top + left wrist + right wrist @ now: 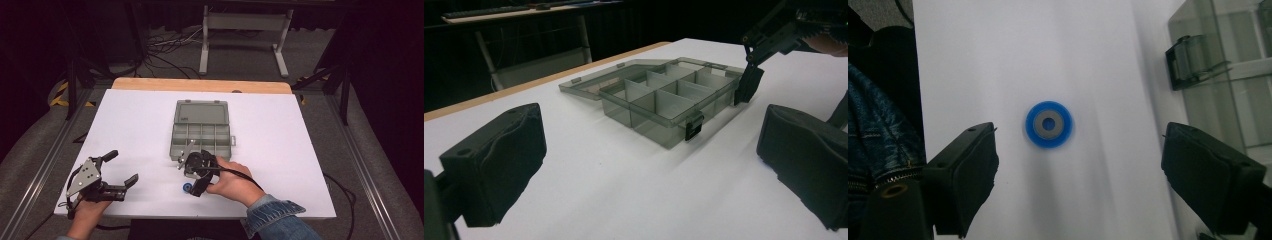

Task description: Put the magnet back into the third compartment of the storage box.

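A small blue disc (1049,125) with a grey centre lies flat on the white table (280,150), just in front of an open grey organizer box (201,131). My right gripper (192,171) points down over the blue disc (186,188). In the right gripper view the right gripper (1078,165) is open, a jaw on either side of the disc and clear of it. My left gripper (122,167) rests near the front left of the table. This left gripper (651,145) is open and holds nothing, facing the organizer box (664,100).
The box's lid (201,111) lies folded back flat, and its divided compartments look bare. A latch (1190,62) sticks out from the box's front wall close to the right gripper. A denim sleeve (272,215) reaches in from the bottom. Beyond the table's wooden far edge (200,85) are cables and a stand.
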Tool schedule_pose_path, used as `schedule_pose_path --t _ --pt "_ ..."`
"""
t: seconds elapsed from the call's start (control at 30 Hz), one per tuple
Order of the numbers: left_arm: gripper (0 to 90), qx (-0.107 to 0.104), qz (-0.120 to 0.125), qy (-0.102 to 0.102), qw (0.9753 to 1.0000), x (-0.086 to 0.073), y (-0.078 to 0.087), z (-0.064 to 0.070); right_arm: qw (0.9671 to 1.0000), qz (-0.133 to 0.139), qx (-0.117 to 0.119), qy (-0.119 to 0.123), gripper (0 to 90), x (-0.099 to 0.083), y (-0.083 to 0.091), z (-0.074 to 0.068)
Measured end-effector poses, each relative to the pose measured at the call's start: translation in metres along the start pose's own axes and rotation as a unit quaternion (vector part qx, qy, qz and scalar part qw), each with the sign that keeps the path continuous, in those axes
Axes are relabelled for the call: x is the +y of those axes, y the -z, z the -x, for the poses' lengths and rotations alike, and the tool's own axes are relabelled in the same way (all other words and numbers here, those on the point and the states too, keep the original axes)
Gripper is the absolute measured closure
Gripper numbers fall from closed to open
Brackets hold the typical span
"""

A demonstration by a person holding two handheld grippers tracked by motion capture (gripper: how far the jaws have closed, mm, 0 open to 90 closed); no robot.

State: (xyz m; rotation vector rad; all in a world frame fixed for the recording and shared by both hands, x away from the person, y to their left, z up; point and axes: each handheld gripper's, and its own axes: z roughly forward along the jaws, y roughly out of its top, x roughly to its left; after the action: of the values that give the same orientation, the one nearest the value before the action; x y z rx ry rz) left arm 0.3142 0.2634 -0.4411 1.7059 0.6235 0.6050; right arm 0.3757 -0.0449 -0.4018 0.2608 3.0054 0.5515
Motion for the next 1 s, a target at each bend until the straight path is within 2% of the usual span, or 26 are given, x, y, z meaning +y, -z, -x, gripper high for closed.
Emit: schedule_pose_path --t 0.37,0.67,1.0 --pt "0.3 -0.004 0.005 0.003 1.0000 0.000 0.000 0.000 0.9998 -0.009 0.017 0.009 18.7 0.004 -0.018 -0.005" --pt "0.3 -0.005 0.006 0.007 0.9999 -0.001 -0.001 0.000 0.9994 -0.024 0.021 0.009 24.5 0.005 -0.031 -0.008" --pt "0.3 -0.005 0.007 0.008 0.9999 -0.001 -0.001 0.000 0.9993 -0.025 0.019 0.019 47.3 0.008 -0.033 -0.008"
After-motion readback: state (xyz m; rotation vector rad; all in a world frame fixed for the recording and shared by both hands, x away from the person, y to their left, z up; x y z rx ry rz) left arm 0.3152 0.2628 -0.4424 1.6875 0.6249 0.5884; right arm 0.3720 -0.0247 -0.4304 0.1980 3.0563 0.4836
